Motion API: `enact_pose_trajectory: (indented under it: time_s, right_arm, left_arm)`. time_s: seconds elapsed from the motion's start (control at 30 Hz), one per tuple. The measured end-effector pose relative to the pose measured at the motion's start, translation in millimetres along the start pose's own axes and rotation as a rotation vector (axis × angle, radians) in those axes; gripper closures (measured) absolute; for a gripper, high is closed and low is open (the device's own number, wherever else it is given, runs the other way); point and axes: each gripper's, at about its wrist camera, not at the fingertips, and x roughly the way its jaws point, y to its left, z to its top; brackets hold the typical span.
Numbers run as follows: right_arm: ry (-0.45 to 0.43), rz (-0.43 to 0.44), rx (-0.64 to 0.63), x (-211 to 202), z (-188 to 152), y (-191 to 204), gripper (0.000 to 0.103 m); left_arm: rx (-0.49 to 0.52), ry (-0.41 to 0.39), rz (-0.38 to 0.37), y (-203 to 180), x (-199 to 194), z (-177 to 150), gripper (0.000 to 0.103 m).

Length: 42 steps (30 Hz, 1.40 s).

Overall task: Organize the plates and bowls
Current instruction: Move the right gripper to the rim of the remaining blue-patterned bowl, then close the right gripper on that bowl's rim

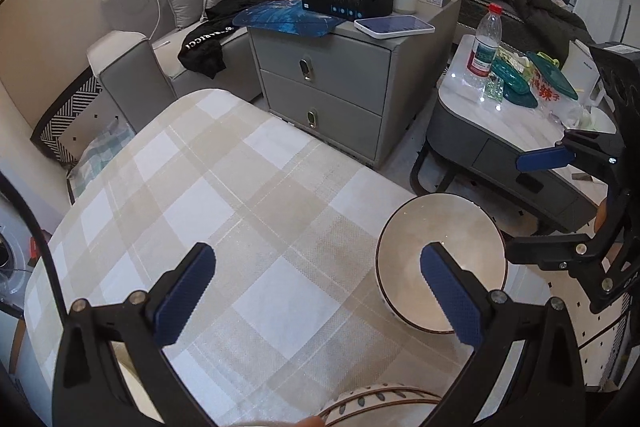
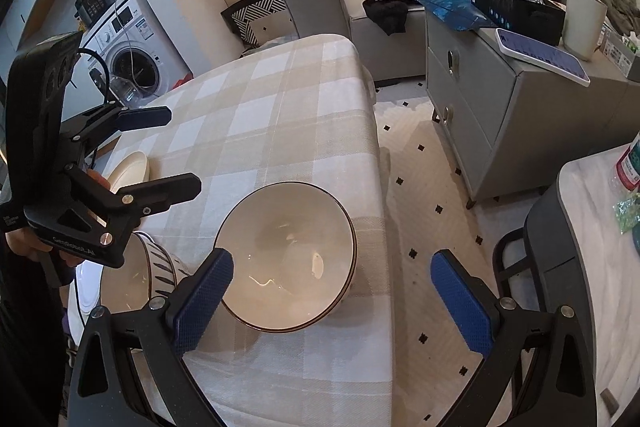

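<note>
My right gripper point(image 2: 332, 303), jaws spread, nears the brown-rimmed cream ceramic bowl point(image 2: 286, 255) beside the checked tablecloth's point(image 2: 260, 115) edge; a nudge could tip it floorward.

Tabletop point(image 2: 280, 99) — covered by a beige-and-white checked cloth. On it: one large white bowl point(image 2: 286, 257) with dark rim, near the right edge; one striped-pattern bowl point(image 2: 136, 275) just beside it at the near-left; one cream plate point(image 2: 128, 169) — at the left edge, partly hidden.

Striped bowl point(image 1: 380, 405) cut off by frame edge, plate point(image 2: 130, 169) partly hidden
</note>
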Motion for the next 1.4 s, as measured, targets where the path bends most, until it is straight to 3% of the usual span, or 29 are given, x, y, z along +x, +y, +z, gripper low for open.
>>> enact_pose_trajectory:
  time_s: [0.5, 0.83, 1.1, 1.33, 1.4]
  right_arm:
    - [0.077, -0.013, 0.029, 32, -5, -8, 0.003]
    - [0.121, 0.000, 0.016, 52, -11, -4, 0.012]
    - [0.137, 0.010, 0.045, 63, -13, -10, 0.028]
    - [0.154, 0.029, 0.074, 72, -13, -13, 0.045]
    - [0.155, 0.031, 0.074, 74, -13, -13, 0.047]
  left_arm:
    - [0.090, 0.128, -0.077, -11, 41, 0, 0.001]
    - [0.107, 0.171, -0.111, -13, 56, 1, 0.002]
    - [0.154, 0.228, -0.108, -17, 69, 2, 0.004]
    - [0.173, 0.289, -0.102, -23, 79, 0, 0.014]
    - [0.169, 0.302, -0.113, -23, 81, 0, 0.025]
